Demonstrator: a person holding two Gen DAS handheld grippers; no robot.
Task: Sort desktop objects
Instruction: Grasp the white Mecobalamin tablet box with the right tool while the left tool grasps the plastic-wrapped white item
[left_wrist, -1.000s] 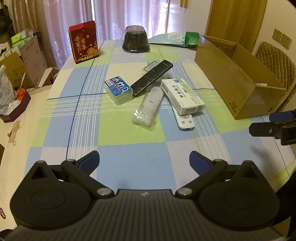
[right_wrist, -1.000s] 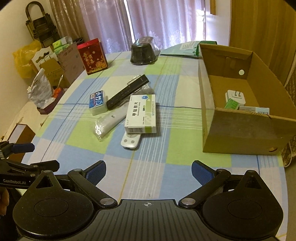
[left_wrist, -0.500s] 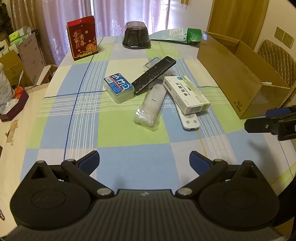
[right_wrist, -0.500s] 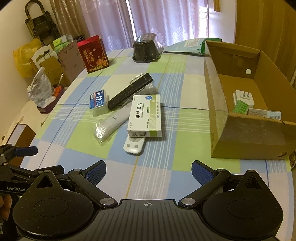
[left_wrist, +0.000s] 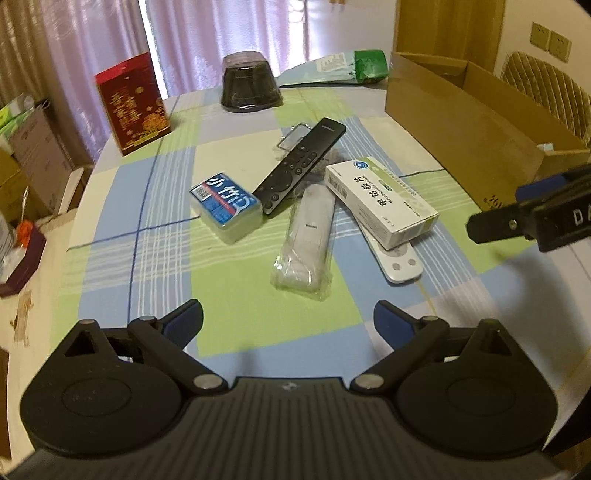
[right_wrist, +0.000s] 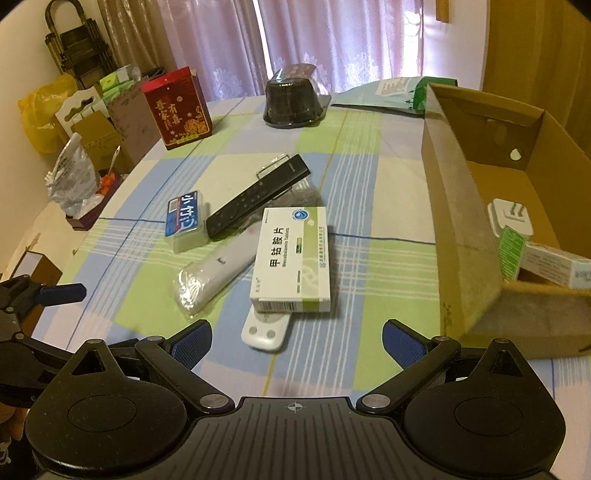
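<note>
We hold both grippers above the checked tablecloth (left_wrist: 155, 236), jaws spread wide and gripping nothing. Ahead of the left gripper (left_wrist: 288, 317), the bagged white remote (left_wrist: 308, 240) runs lengthwise away from us, and the black remote (left_wrist: 301, 164) slants away to the right beyond it. In front of the right gripper (right_wrist: 297, 338), the medicine box (right_wrist: 291, 258) points straight away, resting on a white remote (right_wrist: 266, 328) whose button end pokes out toward our jaws. Left of that sits the small blue-labelled box (right_wrist: 184, 219). Only our right view looks down into the cardboard box (right_wrist: 458, 221) to the right: a white plug and packets lie there. The left view sees just its outer wall.
</note>
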